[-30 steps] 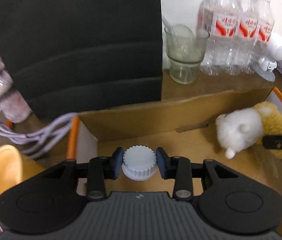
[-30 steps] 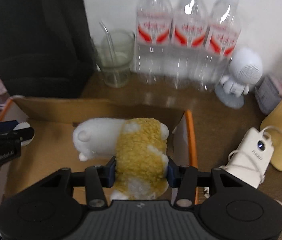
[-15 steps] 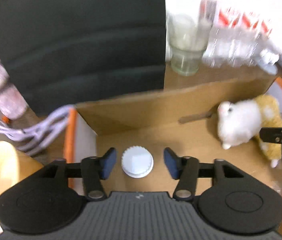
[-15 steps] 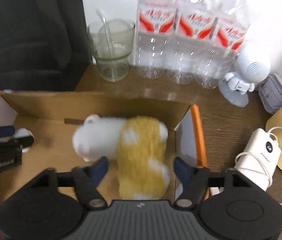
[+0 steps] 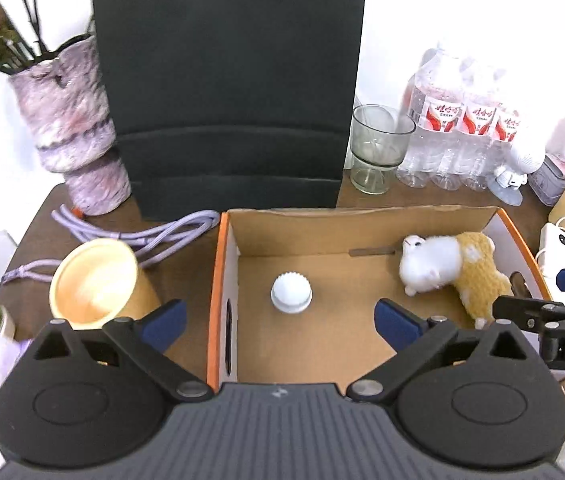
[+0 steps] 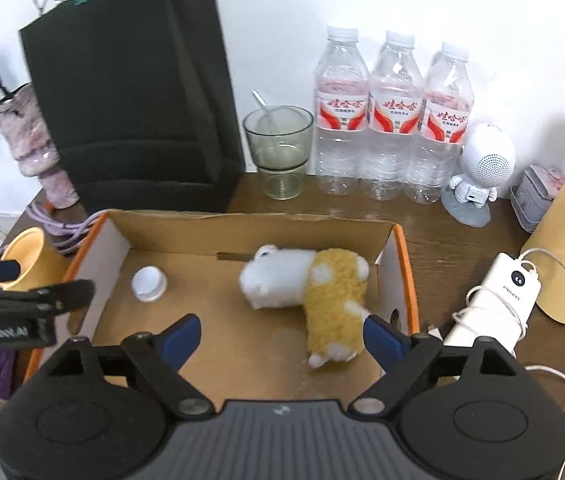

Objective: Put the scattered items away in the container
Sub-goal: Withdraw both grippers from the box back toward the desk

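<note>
The white cap [image 5: 291, 293] lay on the floor of the cardboard box [image 5: 224, 264] toward its left side, and the white-and-tan plush toy [image 6: 314, 292] lay toward the right wall. The left gripper [image 5: 280, 322] hung above the cap, tilted down, its jaws just opened wide with nothing between them. The right gripper [image 6: 282, 334] hung over the toy, also tilted down; its jaws had just spread, clear of the plush. A yellow cup [image 5: 94, 280] lay outside the box's left wall.
</note>
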Demonstrator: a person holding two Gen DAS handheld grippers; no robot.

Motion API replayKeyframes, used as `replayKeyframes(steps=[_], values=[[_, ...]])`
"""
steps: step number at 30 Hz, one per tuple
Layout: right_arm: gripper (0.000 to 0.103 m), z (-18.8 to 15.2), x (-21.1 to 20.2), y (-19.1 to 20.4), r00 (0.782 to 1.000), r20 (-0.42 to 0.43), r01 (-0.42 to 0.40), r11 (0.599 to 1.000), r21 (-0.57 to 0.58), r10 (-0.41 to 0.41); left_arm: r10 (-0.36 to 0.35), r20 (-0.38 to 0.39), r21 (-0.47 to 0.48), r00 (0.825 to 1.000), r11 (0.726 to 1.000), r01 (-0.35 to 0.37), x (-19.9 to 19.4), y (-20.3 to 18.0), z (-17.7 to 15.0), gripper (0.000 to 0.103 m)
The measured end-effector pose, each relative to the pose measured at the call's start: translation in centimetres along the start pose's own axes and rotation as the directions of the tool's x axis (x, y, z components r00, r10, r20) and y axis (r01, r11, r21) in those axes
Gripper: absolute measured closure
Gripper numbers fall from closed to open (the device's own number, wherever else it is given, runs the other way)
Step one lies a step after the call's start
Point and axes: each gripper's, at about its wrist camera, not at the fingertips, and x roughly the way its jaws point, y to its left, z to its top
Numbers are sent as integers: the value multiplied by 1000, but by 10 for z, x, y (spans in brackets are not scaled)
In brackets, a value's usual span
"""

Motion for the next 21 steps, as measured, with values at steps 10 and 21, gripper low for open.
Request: replayKeyframes(steps=[10, 21], values=[[13, -35, -41, 11, 976, 216, -22, 1000, 0, 21, 48, 288, -15, 956, 999, -45, -48, 0, -47, 0], [12, -75, -60, 2, 918, 392, -86, 995, 52, 59, 38, 463, -15, 886, 999, -35, -71, -12, -73, 0]])
